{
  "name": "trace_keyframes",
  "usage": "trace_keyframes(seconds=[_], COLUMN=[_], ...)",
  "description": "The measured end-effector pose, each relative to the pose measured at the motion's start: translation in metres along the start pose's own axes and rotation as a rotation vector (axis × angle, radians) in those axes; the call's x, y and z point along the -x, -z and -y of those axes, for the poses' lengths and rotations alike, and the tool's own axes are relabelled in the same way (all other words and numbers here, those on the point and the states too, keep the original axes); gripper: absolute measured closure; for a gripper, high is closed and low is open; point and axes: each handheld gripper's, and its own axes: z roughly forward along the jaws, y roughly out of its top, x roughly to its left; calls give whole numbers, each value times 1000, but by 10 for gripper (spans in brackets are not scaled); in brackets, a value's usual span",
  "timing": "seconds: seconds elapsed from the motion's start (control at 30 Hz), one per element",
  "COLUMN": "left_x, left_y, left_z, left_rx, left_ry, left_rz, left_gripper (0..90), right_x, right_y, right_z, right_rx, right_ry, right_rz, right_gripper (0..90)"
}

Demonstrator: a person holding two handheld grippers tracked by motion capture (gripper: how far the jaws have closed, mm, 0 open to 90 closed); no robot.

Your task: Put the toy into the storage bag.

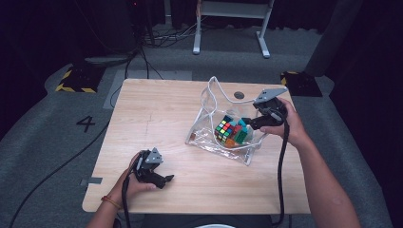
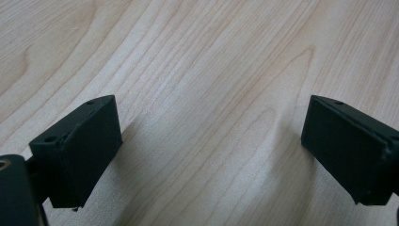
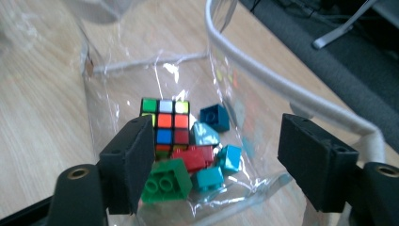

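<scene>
The right gripper stands with jaws spread and empty over the mouth of the clear bag, apparently so that toys drop in. Below the jaws, inside the bag, lie a puzzle cube and toy bricks. The right hand angles the tool down into the bag. The left gripper rests parked on the table, jaws spread and empty.

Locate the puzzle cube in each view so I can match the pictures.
High view: the puzzle cube lies right of centre, inside the clear bag, just left of the right gripper.
Left gripper view: bare wooden tabletop between open jaws; the cube is not there.
Right gripper view: cube at centre, behind the green brick.
Shared landmark: the bag's white handle.
</scene>
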Motion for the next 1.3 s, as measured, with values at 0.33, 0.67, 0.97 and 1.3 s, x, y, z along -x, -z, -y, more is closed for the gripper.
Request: trace_keyframes(seconds=[0.33,0.67,0.97,1.3], left_x=[0,0,0,0], left_y=[0,0,0,0], left_z=[0,0,0,0], left_rx=[1,1,1,1], left_ry=[0,0,1,1], left_rz=[0,0,-1,-1], left_gripper=[56,56,56,57], right_x=[-7,-11,-17,-22], right_y=[15,33,47,53], right_z=[4,19,34,50], right_rx=[103,168,197,218], right_ry=[-17,-39,-29,-45], right_rz=[50,49,55,74], right_gripper=[265,255,251,251])
